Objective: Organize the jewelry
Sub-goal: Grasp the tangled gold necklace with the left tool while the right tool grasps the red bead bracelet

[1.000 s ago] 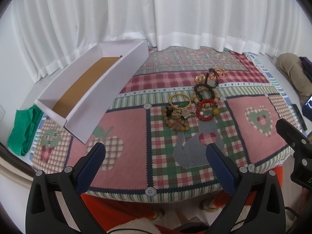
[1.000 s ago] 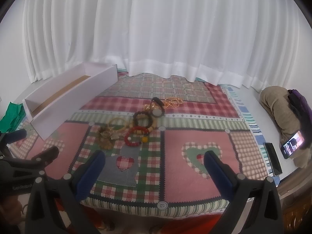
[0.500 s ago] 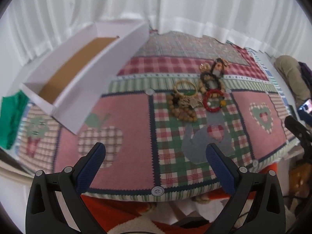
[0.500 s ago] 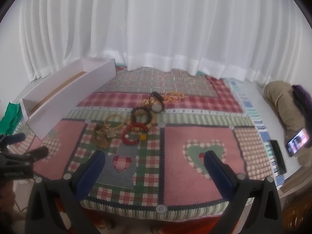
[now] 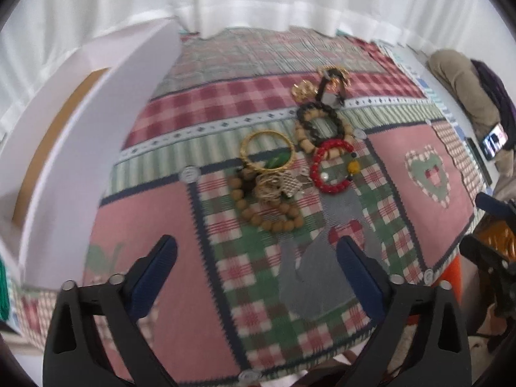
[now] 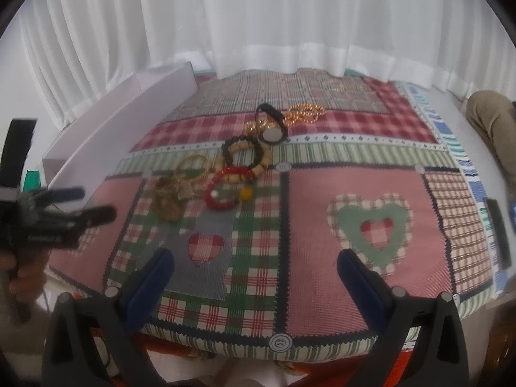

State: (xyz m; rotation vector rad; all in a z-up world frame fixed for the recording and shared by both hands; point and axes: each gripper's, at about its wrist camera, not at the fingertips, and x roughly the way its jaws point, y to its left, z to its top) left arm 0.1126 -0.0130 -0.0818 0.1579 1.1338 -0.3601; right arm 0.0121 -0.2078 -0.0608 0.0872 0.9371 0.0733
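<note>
The left claw point(image 5: 256, 254), its jaws closing on nothing, is aimed at the wooden bead bracelet point(image 5: 266, 208) at frame centre; the right claw point(image 6: 254, 269) is kept spread, empty, ready for the long white cardboard box point(image 6: 122, 129) at upper left.

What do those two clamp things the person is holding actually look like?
Both match: the left gripper and the right gripper have black plastic frames with triangular cut-outs and silver bolt heads. Their fingers wear dark blue ribbed pads. From the right wrist view, faint white lettering marks the left one's body.
</note>
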